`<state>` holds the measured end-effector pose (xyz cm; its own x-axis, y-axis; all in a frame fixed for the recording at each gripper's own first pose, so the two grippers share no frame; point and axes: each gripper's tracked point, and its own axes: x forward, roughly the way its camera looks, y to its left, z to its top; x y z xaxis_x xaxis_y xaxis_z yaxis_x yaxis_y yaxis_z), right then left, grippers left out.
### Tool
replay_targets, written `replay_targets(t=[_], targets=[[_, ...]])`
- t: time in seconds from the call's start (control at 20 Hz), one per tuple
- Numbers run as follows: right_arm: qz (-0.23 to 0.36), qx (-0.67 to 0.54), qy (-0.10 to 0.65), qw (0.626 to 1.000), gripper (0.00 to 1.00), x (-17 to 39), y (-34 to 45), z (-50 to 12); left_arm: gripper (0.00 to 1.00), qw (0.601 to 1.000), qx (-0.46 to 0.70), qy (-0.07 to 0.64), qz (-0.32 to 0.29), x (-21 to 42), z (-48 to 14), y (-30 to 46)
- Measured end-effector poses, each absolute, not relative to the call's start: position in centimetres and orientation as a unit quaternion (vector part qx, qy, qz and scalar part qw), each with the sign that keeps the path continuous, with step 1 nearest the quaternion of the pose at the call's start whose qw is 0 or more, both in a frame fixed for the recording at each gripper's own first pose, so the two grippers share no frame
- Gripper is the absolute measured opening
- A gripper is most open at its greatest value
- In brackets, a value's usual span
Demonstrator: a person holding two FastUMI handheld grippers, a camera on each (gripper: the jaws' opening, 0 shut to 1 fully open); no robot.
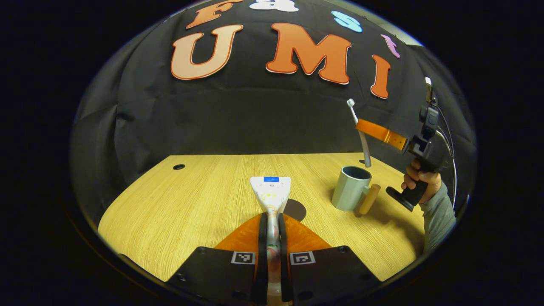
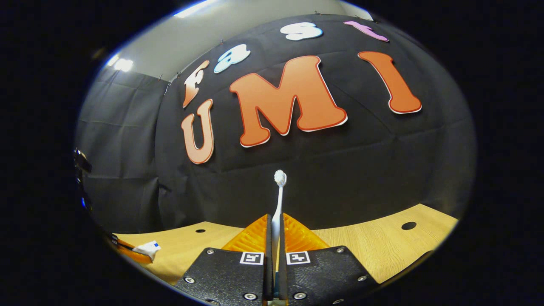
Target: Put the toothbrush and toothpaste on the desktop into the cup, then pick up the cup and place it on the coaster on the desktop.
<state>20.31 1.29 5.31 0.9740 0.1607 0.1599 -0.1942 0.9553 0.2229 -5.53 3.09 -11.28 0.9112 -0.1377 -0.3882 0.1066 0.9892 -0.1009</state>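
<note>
A light wood-grain desk runs back to the black cloth wall. A small round cable hole sits near the desk's far left corner in the left gripper view. In the right gripper view two such holes show, one toward the desk's right edge and one farther left. Above the cloth, a pale wall and a bright ceiling light are visible.

My left gripper is showing orange fingers and black plates with black-and-white square markers, pinching a white toothpaste tube wearing a blue patch and pastel print. At two o'clock, the grey-green cup is sporting a pale wooden handle. My right gripper, orange too, is gripping a white toothbrush. The desktop is glowing yellow wood-grain.
</note>
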Motion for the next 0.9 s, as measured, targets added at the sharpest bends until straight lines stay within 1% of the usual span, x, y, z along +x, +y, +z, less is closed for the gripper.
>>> replay_targets(t=[0.35, 0.5, 0.6, 0.65, 0.7, 0.9], targets=[[0.092, 0.087, -0.037, 0.991, 0.06, 21.0, 1.9, 2.4, 0.15, 0.983, -0.04, 0.159, -0.082, -3.4, -9.1, 1.5], [0.084, 0.076, -0.045, 0.993, 0.06, 20.3, 1.5, 2.8, 0.15, 0.985, -0.027, 0.139, -0.095, -1.9, -8.8, 0.3], [0.08, 0.068, -0.042, 0.994, 0.08, 19.8, 1.4, 2.4, 0.15, 0.986, -0.029, 0.122, -0.112, -1.4, -7.3, -1.5], [0.076, 0.063, -0.04, 0.994, 0.08, 19.6, 1.3, 2.3, 0.16, 0.986, -0.031, 0.112, -0.118, -1.7, -6.8, -2.7], [0.073, 0.059, -0.038, 0.995, 0.09, 19.3, 1.0, 2.2, 0.15, 0.986, -0.033, 0.106, -0.123, -1.5, -6.3, -3.4], [0.069, 0.059, -0.03, 0.995, 0.1, 17.9, 0.6, 1.8, 0.15, 0.986, -0.06, 0.083, -0.131, 0.8, -5.2, -4.9]])
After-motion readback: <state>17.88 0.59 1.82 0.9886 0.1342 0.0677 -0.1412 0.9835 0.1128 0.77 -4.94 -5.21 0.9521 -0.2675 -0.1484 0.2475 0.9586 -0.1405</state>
